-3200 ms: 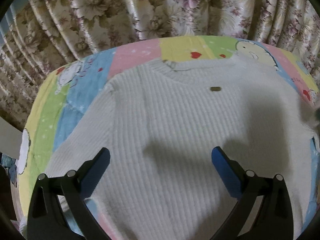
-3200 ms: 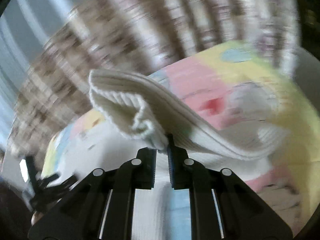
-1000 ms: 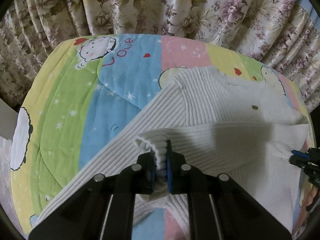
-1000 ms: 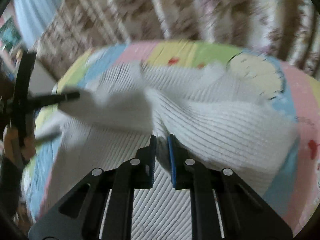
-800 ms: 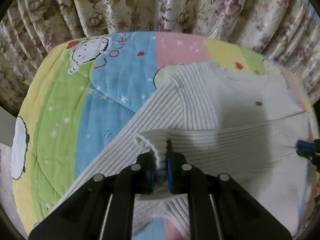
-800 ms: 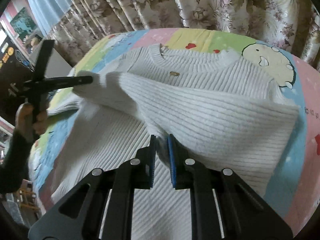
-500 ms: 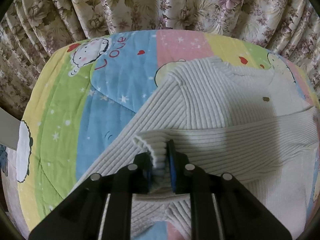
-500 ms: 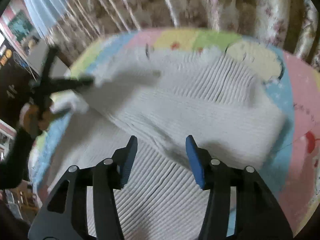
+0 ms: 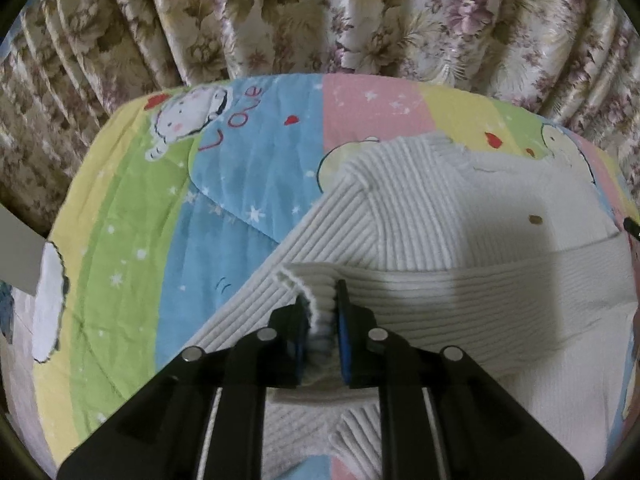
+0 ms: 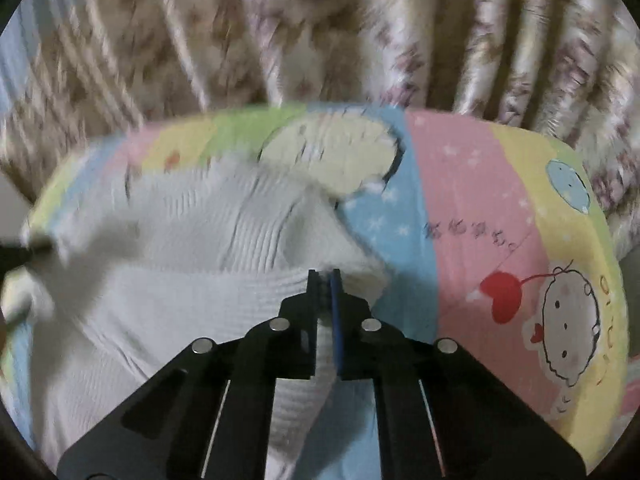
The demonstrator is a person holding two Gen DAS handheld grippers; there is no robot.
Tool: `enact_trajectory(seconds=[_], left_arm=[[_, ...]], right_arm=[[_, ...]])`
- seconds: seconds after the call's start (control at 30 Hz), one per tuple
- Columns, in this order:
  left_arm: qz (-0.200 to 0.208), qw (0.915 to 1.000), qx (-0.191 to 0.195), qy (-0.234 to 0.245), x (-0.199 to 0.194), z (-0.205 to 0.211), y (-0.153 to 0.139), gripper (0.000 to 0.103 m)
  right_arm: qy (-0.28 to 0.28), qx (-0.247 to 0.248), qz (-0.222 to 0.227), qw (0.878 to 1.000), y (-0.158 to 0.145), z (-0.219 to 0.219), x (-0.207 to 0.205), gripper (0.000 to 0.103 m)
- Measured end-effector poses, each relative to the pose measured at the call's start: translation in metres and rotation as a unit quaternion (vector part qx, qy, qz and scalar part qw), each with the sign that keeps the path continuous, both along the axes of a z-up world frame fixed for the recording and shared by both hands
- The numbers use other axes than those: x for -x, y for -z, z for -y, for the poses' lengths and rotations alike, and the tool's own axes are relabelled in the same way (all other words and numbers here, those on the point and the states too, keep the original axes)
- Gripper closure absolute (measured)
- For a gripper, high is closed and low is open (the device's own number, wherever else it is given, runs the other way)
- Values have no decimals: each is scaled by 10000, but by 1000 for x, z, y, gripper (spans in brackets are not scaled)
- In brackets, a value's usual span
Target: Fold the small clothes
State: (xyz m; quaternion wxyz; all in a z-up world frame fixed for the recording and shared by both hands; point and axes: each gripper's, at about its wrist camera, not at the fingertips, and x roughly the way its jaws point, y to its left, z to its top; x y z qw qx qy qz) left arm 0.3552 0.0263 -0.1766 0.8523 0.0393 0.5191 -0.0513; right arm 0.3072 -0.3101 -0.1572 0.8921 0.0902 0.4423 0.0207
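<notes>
A white rib-knit sweater [image 9: 460, 240] lies front up on a colourful cartoon quilt [image 9: 132, 220]. One sleeve [image 9: 480, 292] is drawn across its chest. My left gripper [image 9: 322, 292] is shut on that sleeve's cuff [image 9: 316, 284], low over the sweater's left side. In the blurred right wrist view the sweater [image 10: 180, 280] fills the left half. My right gripper [image 10: 325, 276] is shut over the sweater's right edge, and I see no cloth between its tips.
The quilt [image 10: 460, 200] covers a rounded surface that drops away on all sides. Flowered curtains [image 9: 320, 12] hang close behind its far edge. A grey panel [image 9: 16, 256] shows at the far left.
My right gripper let go of the sleeve it held, opened wide, swung right to the sweater's edge and shut. The released sleeve now lies flat. My left gripper stayed on the cuff.
</notes>
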Motion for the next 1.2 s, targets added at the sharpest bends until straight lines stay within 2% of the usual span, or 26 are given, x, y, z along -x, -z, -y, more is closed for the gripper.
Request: enact_trajectory(seconds=[0.07,0.13,0.2,0.23,0.37,0.43,0.53,0.57,0.6,0.7,0.8,0.9,1.0,1.1,1.2], left_arm=[[86,9999,-61,-41,0,-1,4,82],[178,9993,-334,-17,4,2,3,73],[234,9983,-533,-38,8,2,0,42],[278,9984,-486,-21,10,0,-5,36],[480,9978,-436,-100,18,-3,-27,32],[575,9975,-406,-37,24,4,-36,25],[677,9968,-390,181,35,31,-41,18],[674,9966,-382,263,38,44,-37,14],[649,9967,-393,299,39,52,-34,14],[413,9970,-487,433,40,78,-8,14],[300,9958,-734,454,40,86,14,12],[324,9972,-585,346,41,77,15,8],[290,9983,-446,242,41,66,16,8],[292,9983,-464,198,42,65,14,8],[282,9981,-549,91,51,68,5,8]], right_arm=[[186,32,53,9998,5,6,-6,102],[266,3,55,9996,10,11,-10,102],[261,-83,-47,9996,16,15,-16,102],[230,-76,-79,9997,17,14,-15,102],[204,-211,78,9995,2,13,2,99],[151,-227,120,9996,-6,8,13,98],[-9,-234,137,9996,-14,-10,25,88],[-118,-226,106,9996,-14,-21,28,82],[-231,-193,80,9995,-13,-33,32,79],[-533,0,-14,9986,-5,-66,37,77],[-798,112,-141,9966,8,-94,37,77],[-1066,409,-151,9933,19,-115,40,77],[-1069,543,-90,9927,22,-107,44,76],[-803,693,-60,9943,24,-81,50,77],[-663,225,-85,9975,26,-53,53,83]])
